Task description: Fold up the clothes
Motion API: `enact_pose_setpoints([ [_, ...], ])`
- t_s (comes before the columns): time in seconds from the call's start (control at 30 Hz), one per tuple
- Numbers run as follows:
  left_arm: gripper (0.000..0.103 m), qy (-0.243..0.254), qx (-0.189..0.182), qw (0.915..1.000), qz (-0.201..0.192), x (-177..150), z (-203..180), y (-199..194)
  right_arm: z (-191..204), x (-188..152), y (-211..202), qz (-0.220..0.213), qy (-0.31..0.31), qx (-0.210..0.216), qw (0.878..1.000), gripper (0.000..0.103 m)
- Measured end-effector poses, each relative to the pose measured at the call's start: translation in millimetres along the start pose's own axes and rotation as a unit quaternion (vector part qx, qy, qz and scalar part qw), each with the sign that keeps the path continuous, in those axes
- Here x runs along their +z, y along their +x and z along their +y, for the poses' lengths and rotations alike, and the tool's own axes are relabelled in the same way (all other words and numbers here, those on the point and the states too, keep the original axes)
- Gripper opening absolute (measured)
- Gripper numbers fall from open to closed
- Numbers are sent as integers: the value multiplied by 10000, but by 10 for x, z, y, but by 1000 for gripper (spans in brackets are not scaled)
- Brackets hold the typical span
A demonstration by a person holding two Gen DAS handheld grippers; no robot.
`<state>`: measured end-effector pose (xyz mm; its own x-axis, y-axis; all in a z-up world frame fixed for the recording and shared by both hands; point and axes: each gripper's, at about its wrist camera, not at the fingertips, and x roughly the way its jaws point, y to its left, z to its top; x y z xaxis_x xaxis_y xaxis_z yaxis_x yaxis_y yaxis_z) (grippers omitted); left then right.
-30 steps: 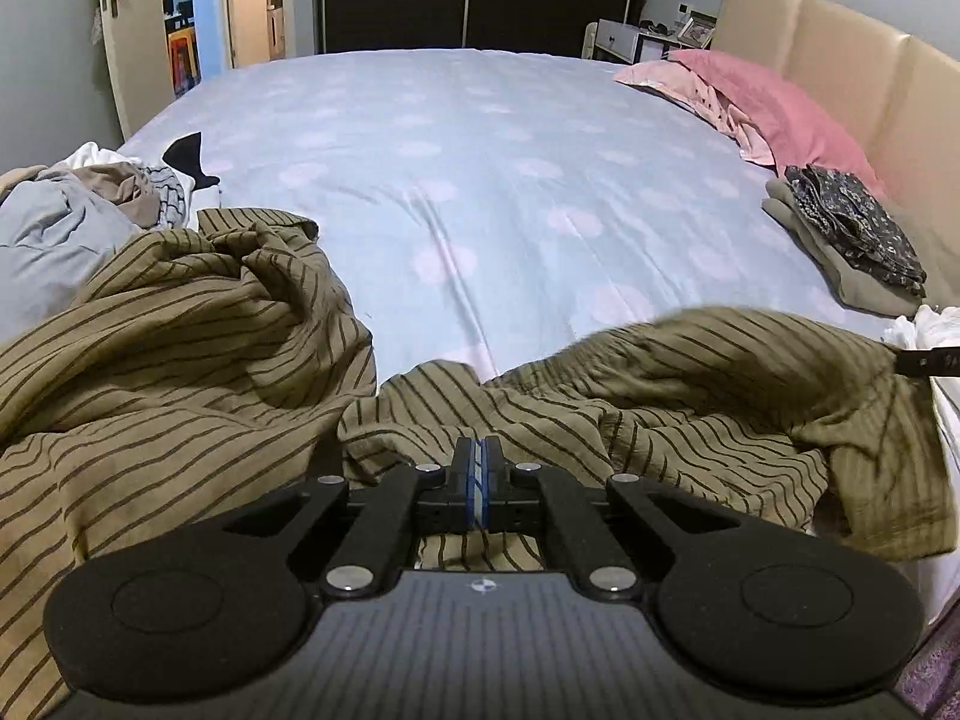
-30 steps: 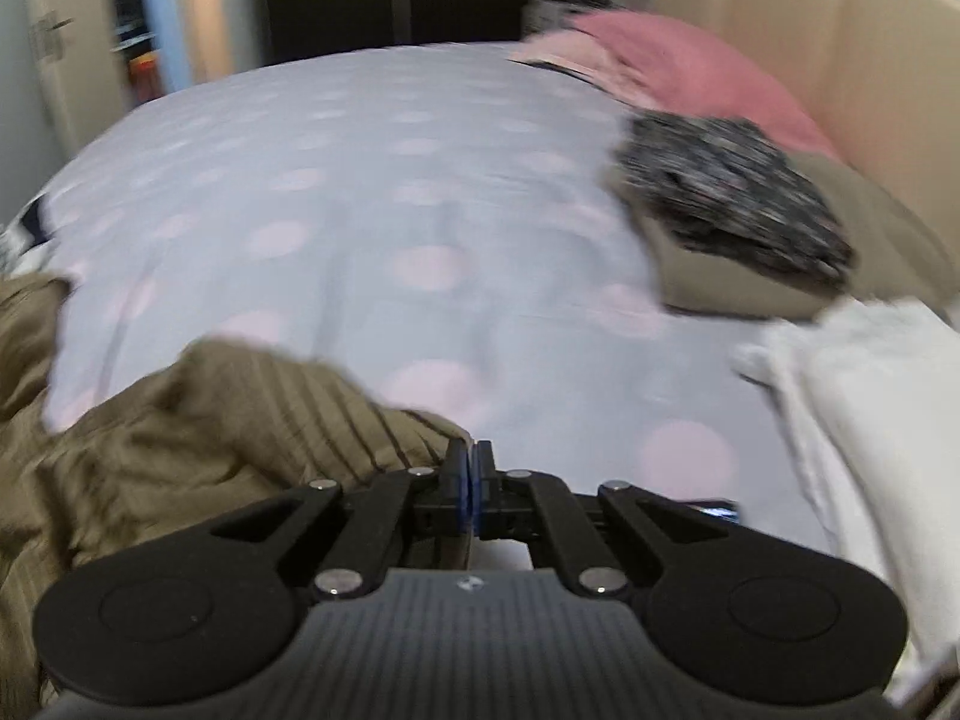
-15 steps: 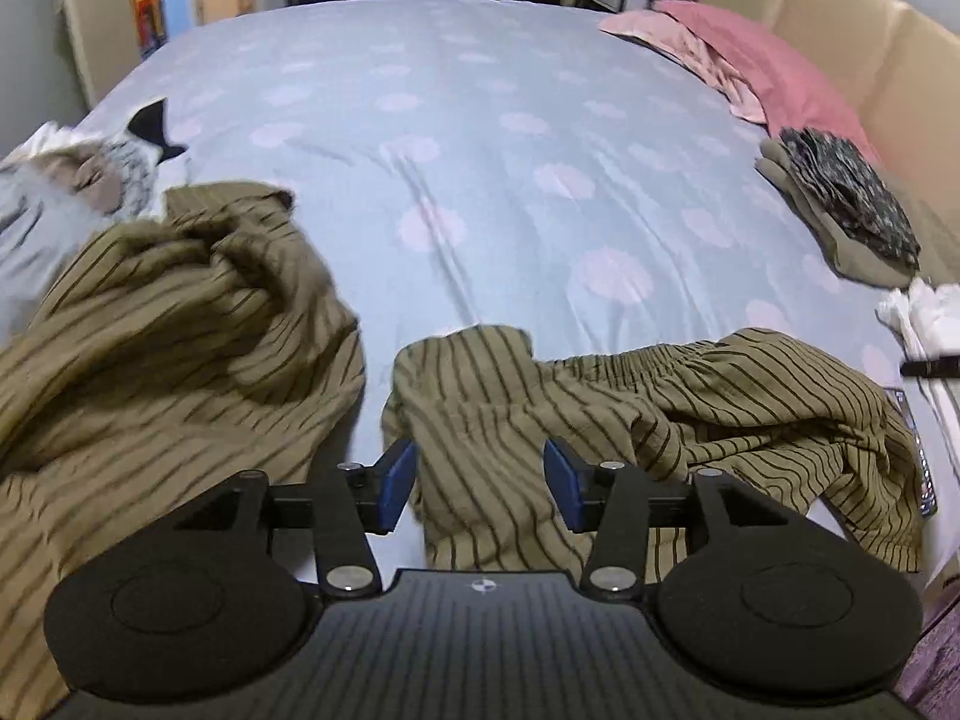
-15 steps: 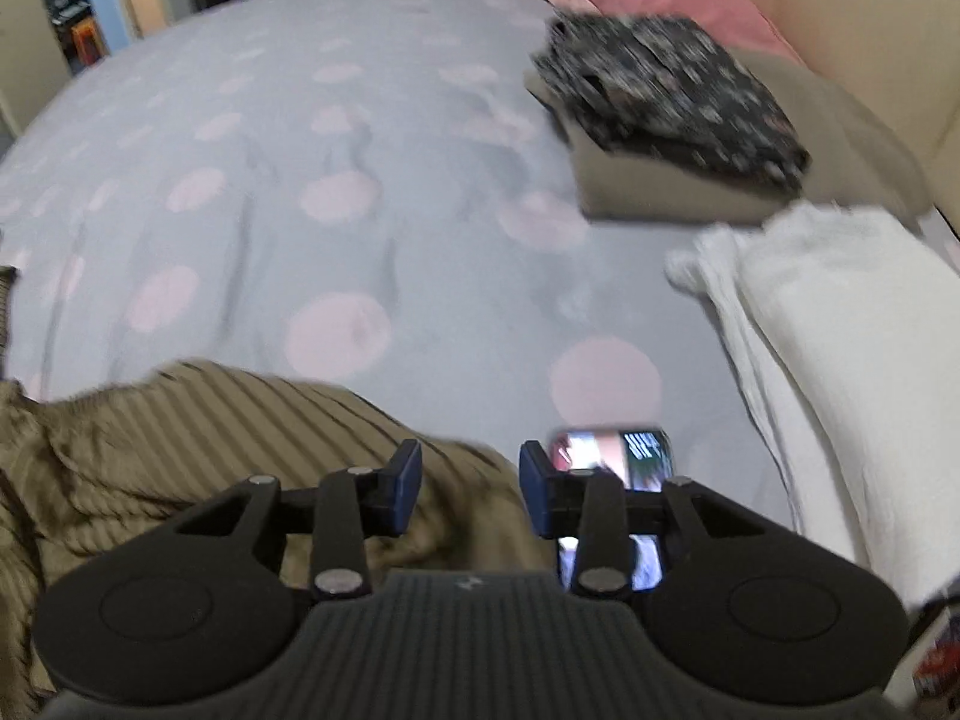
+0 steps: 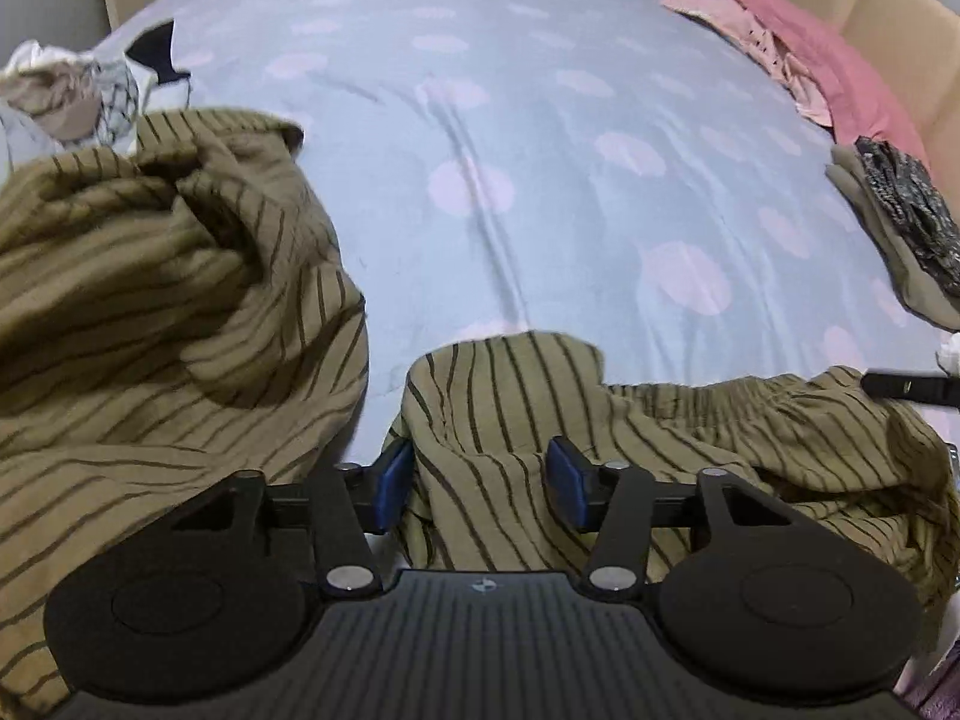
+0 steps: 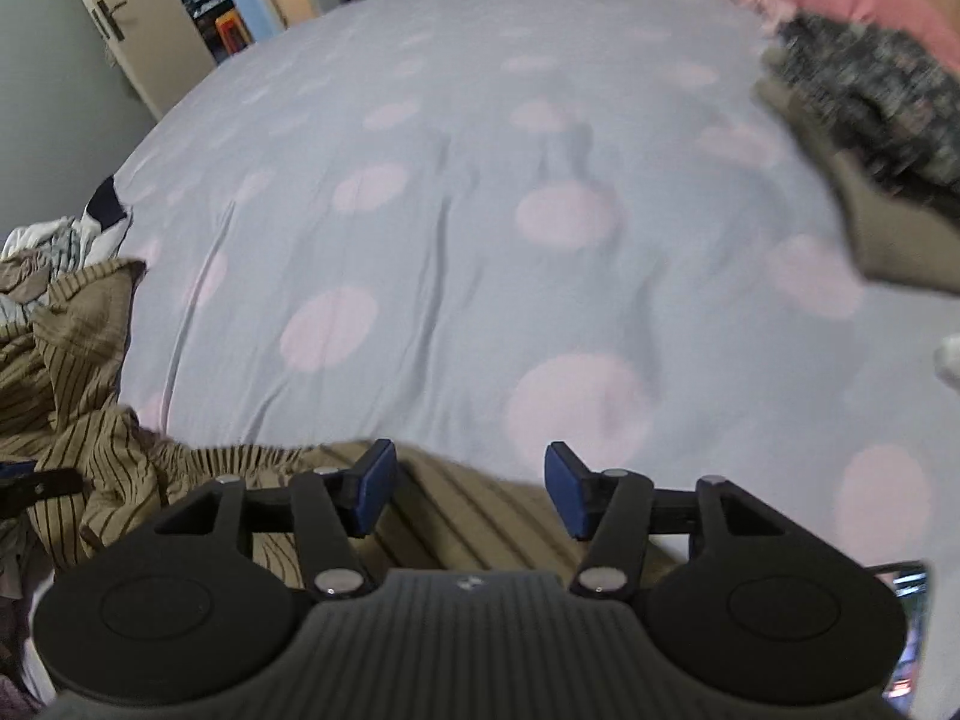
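- Striped olive garment [image 5: 690,438] lies crumpled along the near edge of the bed [image 5: 540,150], not flat and not folded; one lobe pokes up toward the middle of the sheet, the rest trails to the right.
- A second mass of the same striped cloth [image 5: 168,300] is heaped to the left, with a strip of sheet showing between the two — cannot tell whether it is one piece or two.
- Left gripper [image 5: 480,480]: jaws spread wide, blue pads on either side of the near lobe, clamping nothing. Placement suggests it is poised over an edge worth taking; whether it is coming in or letting go cannot be settled.
- Right gripper [image 6: 468,489]: jaws also spread, empty, hovering over the right end of the same garment where the cloth meets bare sheet. View is motion-blurred.
- The two grippers sit at opposite ends of the piece, a sensible spacing for drawing it taut and laying it out.
- Folded stack [image 5: 900,222] — a dark patterned piece on a drab one — rests well apart at the right, near the pink pillow [image 5: 828,72]; probably the place for finished items.
- Loose pile of other clothes [image 5: 66,96] at far left, likely the unfolded supply.
- Phone [image 6: 912,630] by the right gripper, screen lit.
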<state>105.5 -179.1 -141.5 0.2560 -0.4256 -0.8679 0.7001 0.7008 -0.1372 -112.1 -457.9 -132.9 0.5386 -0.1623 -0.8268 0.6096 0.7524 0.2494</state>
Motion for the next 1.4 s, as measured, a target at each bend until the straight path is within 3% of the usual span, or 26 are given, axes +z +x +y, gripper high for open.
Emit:
enact_pose_setpoints([
  [0.1, 15, -3, -16, 10000, 66, -31, 19, 44, 68, -89, 139, 272, -120, -14, 9996, 49],
  [0.17, 7, 1, -13, 10000, -6, -41, 25, 7, 101, -129, 128, 260, -263, -118, 9992, 24],
  [0.27, 2, -24, -32, 9997, -251, -26, 40, -133, 83, -132, -8, -12, -240, -236, 9994, 5],
  [0.5, 1, 73, -247, 9928, -1173, 78, 21, -770, -66, 2, -692, -1375, 187, -532, 9889, 3],
  [0.6, 1, 198, -296, 9911, -1285, 67, 13, -962, -85, 11, -909, -1663, 133, -530, 9846, 3],
  [0.77, 1, 558, -63, 9967, -580, -167, -9, -878, -92, -163, -882, -1109, -94, -737, 9910, 3],
  [0.97, 1, 833, 68, 9959, 360, -615, -41, -537, -146, -477, -699, -377, -264, -878, 9951, 3],
  [1.13, 1, 971, 130, 9937, 542, -712, -76, -436, -193, -716, -572, 100, -387, -945, 9947, 4],
  [1.17, 5, 1013, 143, 9935, 504, -714, -89, -461, -203, -764, -547, 196, -412, -958, 9944, 7],
  [1.23, 23, 1147, 157, 9924, 406, -722, -132, -539, -183, -773, -614, 113, -426, -937, 9946, 10],
  [1.3, 48, 1295, 114, 9912, 246, -728, -170, -628, -136, -771, -715, -62, -485, -892, 9948, 24],
  [1.33, 50, 1361, 89, 9905, 148, -729, -189, -674, -108, -763, -763, -170, -532, -862, 9947, 34],
  [1.4, 51, 1488, 31, 9888, -80, -732, -235, -778, -40, -752, -864, -458, -673, -748, 9939, 35],
])
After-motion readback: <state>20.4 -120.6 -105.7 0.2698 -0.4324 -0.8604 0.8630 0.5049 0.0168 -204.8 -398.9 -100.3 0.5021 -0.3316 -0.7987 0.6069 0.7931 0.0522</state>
